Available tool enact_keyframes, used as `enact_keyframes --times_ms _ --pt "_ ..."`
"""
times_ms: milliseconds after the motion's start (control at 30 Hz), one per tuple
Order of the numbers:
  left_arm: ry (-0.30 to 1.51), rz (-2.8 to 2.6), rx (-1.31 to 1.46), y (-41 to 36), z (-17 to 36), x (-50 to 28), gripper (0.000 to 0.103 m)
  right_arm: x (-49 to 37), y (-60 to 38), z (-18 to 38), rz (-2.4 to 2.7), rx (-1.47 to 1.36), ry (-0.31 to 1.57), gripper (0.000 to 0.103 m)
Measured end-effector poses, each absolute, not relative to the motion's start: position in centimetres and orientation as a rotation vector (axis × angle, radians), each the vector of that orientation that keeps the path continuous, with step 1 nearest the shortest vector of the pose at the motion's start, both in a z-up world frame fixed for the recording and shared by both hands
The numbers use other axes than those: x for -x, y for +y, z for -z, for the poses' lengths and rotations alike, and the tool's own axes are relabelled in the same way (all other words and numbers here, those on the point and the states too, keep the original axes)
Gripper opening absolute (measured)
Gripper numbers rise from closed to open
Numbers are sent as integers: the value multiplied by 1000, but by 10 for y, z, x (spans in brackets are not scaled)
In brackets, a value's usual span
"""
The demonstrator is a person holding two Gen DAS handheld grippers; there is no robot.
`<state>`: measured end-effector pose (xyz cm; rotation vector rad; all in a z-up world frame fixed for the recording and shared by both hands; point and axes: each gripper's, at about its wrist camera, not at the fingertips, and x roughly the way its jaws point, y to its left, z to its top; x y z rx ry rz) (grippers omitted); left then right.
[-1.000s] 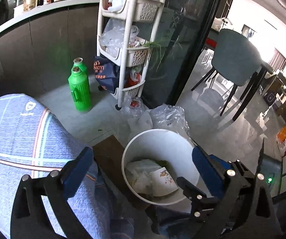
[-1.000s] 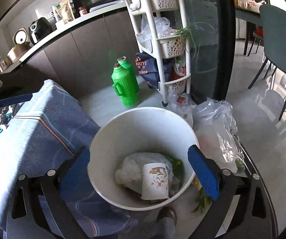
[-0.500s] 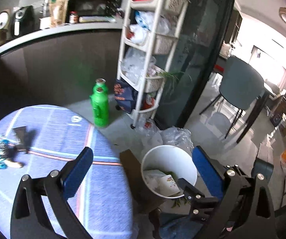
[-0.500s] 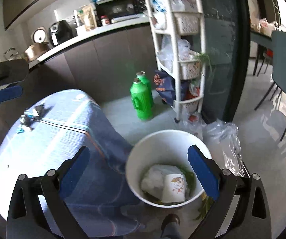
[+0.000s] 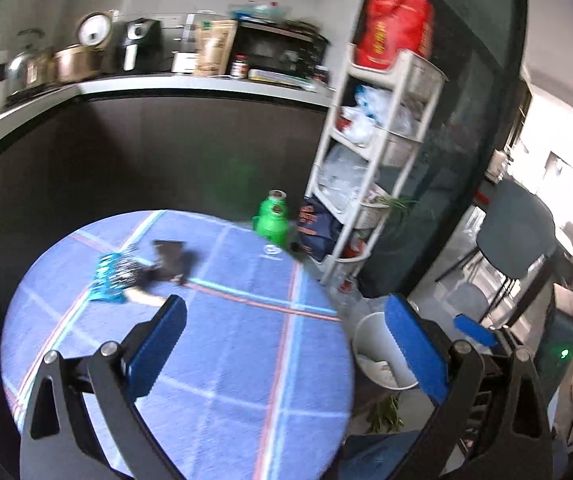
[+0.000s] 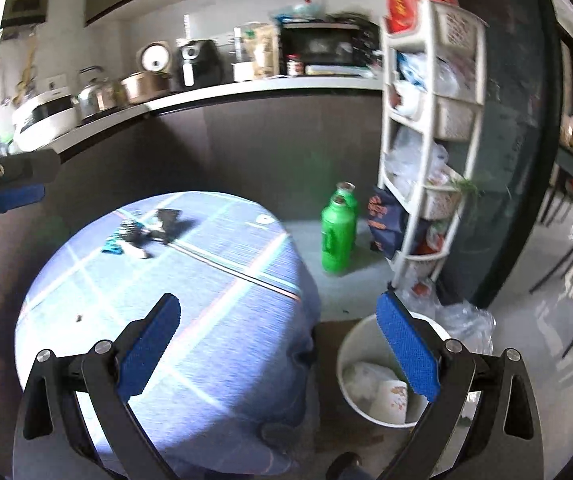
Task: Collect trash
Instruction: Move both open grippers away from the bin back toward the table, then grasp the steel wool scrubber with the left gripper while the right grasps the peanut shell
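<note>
The round table (image 5: 214,360), covered in a blue striped cloth, serves as the landmark. Above its near edge the left gripper (image 5: 282,344) hangs with its blue-padded fingers (image 5: 154,346) spread wide and nothing between them. The right gripper (image 6: 278,344) sits over the same table's near right edge, its fingers (image 6: 148,344) likewise parted and empty. On the far left part of the tabletop lies the remaining trash: a teal wrapper (image 5: 108,278) touching a dark crumpled scrap (image 5: 172,260), with a pale bit beside them; motion blur hides what exactly they are. In the right wrist view the same small heap (image 6: 142,232) appears on the far side of the cloth. On the floor just right of the table stands a white bin (image 6: 356,344), already holding a paper cup (image 6: 392,400) and crumpled white paper. A clear plastic bag (image 6: 466,322) lies on the floor against the bin's far side. Beyond the table, two green bottles (image 6: 338,232) stand near a white tiered shelf rack (image 6: 434,128), and a counter (image 6: 222,94) with kitchen appliances runs behind it.
</note>
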<state>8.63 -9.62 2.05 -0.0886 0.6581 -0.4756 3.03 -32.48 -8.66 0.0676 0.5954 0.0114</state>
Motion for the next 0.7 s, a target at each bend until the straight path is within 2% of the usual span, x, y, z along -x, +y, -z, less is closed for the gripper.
enact_keyframes --times_ms 367,700 --pt "685 256 237 34 -13 -91 99 -42 -245 71 -187 15 595 95" --pt "779 188 266 81 24 -146 98 -110 -200 91 -293 8 679 92"
